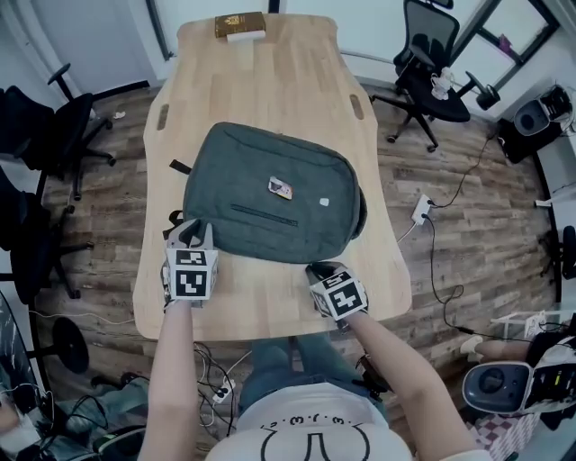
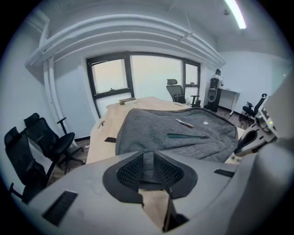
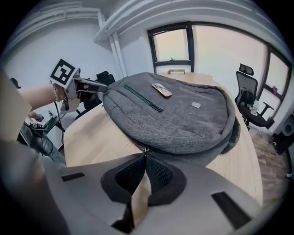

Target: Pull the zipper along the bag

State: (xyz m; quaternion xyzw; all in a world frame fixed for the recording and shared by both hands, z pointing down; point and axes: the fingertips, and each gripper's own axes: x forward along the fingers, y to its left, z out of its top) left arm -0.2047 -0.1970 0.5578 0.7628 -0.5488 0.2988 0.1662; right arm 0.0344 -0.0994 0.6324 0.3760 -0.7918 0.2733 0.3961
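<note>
A grey backpack [image 1: 270, 194] lies flat on the wooden table [image 1: 261, 81]. My right gripper [image 1: 317, 268] is at the bag's near edge. In the right gripper view its jaws [image 3: 144, 156] are shut on the small metal zipper pull [image 3: 144, 149] of the main zip. My left gripper [image 1: 187, 232] sits at the bag's near left corner. In the left gripper view a dark strap [image 2: 148, 161] fills the narrow gap between its pads, and the bag [image 2: 183, 133] spreads out beyond. The left gripper's tip [image 3: 104, 86] touches that corner in the right gripper view.
A small box [image 1: 240, 25] lies at the table's far end. Office chairs stand to the left [image 1: 54, 126] and at the back right [image 1: 432, 72]. A power strip [image 1: 420, 209] and cables lie on the floor to the right. The near table edge is just behind both grippers.
</note>
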